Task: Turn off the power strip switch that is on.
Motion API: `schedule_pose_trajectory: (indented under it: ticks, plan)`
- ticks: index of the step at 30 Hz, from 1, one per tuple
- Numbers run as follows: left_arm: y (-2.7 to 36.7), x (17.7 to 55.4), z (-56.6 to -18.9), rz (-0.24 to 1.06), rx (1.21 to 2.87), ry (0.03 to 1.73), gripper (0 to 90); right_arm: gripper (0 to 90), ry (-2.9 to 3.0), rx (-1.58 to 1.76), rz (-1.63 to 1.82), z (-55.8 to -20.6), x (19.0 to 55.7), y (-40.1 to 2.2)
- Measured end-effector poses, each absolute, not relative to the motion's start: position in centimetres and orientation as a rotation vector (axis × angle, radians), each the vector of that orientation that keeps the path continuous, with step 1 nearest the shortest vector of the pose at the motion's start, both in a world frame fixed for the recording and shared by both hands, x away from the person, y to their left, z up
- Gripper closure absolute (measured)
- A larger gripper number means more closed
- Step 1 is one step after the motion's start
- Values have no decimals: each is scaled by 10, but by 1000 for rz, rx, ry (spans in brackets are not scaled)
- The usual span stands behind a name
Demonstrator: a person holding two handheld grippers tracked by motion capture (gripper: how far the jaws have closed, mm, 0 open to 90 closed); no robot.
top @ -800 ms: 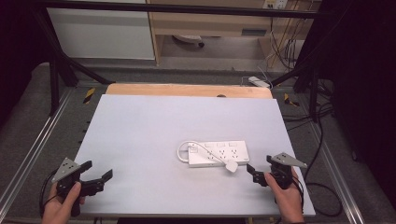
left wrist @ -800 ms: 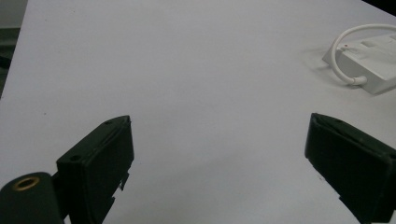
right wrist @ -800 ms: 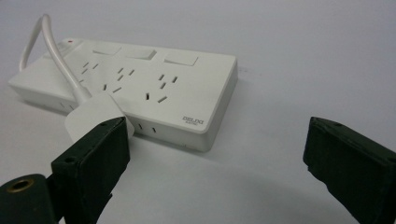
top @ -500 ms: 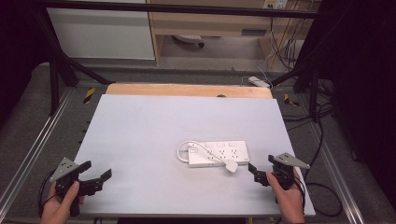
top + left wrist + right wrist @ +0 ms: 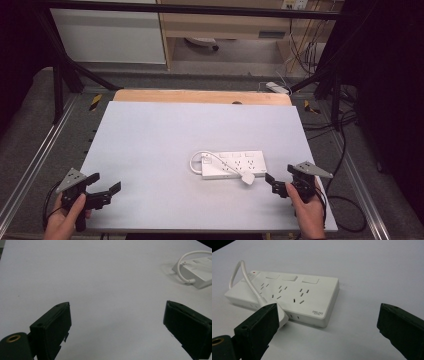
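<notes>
My two tools sit at the near edge of the white surface [image 5: 165, 135], one at each corner. The left tool [image 5: 102, 189] is near the left corner with wide bare room ahead of it; its jaws stand far apart and grip nothing. The right tool [image 5: 279, 185] is near the right corner, jaws also spread wide and empty, with the plug [image 5: 247, 178] just beside its left jaw. One power strip [image 5: 233, 164] lies right of centre, towards the near edge, well clear of the far and left edges. It is a flat rectangular block of smooth white plastic with three rocker switches and a short looped white cord [image 5: 197, 161].
</notes>
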State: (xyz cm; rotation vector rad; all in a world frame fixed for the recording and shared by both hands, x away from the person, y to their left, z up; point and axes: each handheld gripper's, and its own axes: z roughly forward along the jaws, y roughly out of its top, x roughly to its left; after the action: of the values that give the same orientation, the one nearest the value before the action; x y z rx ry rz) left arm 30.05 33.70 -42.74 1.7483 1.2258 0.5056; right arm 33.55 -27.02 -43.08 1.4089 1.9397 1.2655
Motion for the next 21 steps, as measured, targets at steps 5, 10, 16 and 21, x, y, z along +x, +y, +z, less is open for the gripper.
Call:
schedule_pose_trajectory:
  ticks: [5, 10, 16, 21]
  plan:
    - [336, 300, -427, 511, 1762, 1218, 80, 51, 1938, 1417, 1230, -427, 336, -265]
    - [336, 299, -427, 516, 1760, 1220, 81, 60, 1933, 1402, 1235, -420, 334, -261]
    - [336, 299, -427, 514, 1763, 1220, 80, 54, 1944, 1372, 1224, -411, 336, -253]
    - [336, 298, -427, 516, 1761, 1221, 80, 64, 1956, 1363, 1213, -405, 339, -247]
